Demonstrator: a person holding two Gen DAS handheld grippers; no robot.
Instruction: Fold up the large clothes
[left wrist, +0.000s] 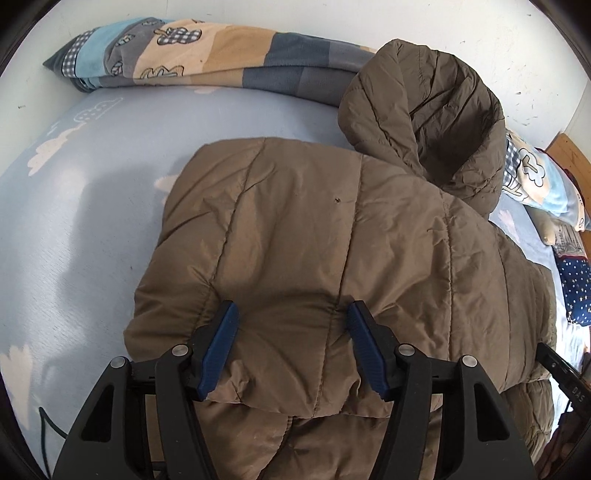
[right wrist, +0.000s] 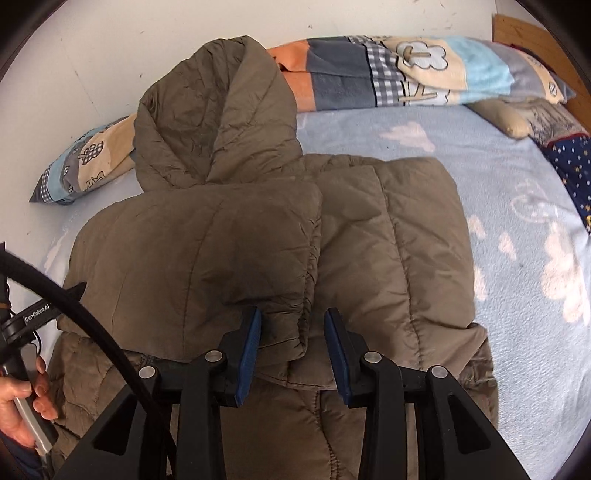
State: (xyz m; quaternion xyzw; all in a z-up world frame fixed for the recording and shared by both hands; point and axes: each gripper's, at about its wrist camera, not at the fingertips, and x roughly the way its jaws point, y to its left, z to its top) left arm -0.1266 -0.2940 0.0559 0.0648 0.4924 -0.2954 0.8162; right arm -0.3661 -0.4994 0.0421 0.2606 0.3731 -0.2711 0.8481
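A brown quilted hooded jacket [left wrist: 314, 236] lies on a light blue bed sheet [left wrist: 92, 192], with both sleeves folded over its front. Its hood [left wrist: 436, 122] points toward the wall. My left gripper [left wrist: 291, 314] is open, its blue pads over the left folded sleeve. In the right wrist view the jacket [right wrist: 258, 258] fills the middle, its hood [right wrist: 210, 118] at the top left. My right gripper [right wrist: 293, 319] is open above the cuff edge of the folded sleeve [right wrist: 207, 258]. Neither gripper holds cloth.
A patchwork blanket roll [left wrist: 207, 55] lies along the white wall, also seen in the right wrist view [right wrist: 424, 74]. A dark blue starred cloth [right wrist: 572, 166] and a wooden headboard [right wrist: 524, 33] are at the right. The person's hand [right wrist: 22, 402] holds the left gripper's handle.
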